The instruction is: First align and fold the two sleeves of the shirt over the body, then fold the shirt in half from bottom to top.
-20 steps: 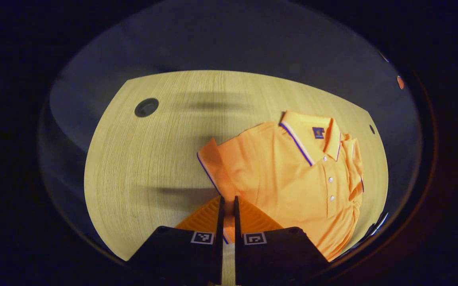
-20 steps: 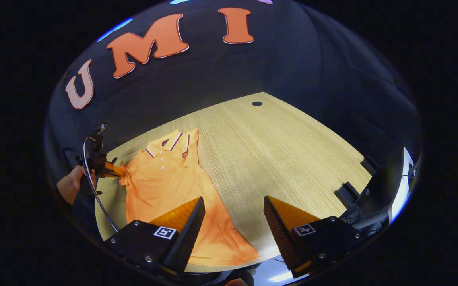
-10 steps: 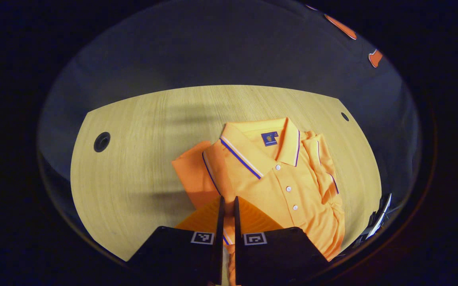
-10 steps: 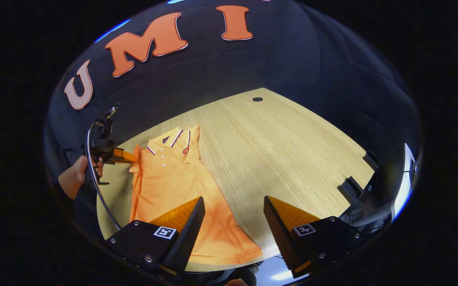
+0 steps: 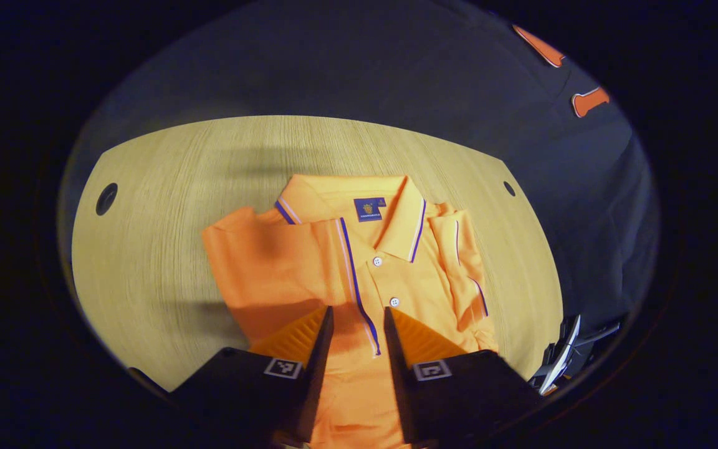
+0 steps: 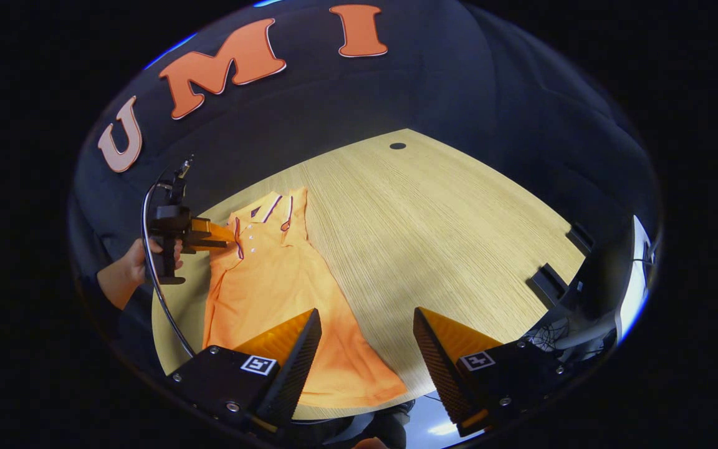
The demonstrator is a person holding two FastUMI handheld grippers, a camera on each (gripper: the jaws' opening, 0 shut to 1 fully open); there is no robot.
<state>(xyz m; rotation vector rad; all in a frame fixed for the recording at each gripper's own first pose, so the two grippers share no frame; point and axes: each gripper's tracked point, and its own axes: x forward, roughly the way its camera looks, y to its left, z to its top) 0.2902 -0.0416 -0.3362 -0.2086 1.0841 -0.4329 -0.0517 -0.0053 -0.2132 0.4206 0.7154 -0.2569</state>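
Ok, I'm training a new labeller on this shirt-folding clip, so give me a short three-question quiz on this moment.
1. True or false: both sleeves of the shirt lie folded over its body.
2. The left tool is: A) shut on the sleeve, B) open above the shirt, C) resting on the bare table.
3. What lies under the right tool?

Key: 1. True. 2. B. 3. The shirt's lower edge and bare table; its jaws are wide open, holding nothing.

shirt [image 5: 359, 274] hem behind gripper fingers
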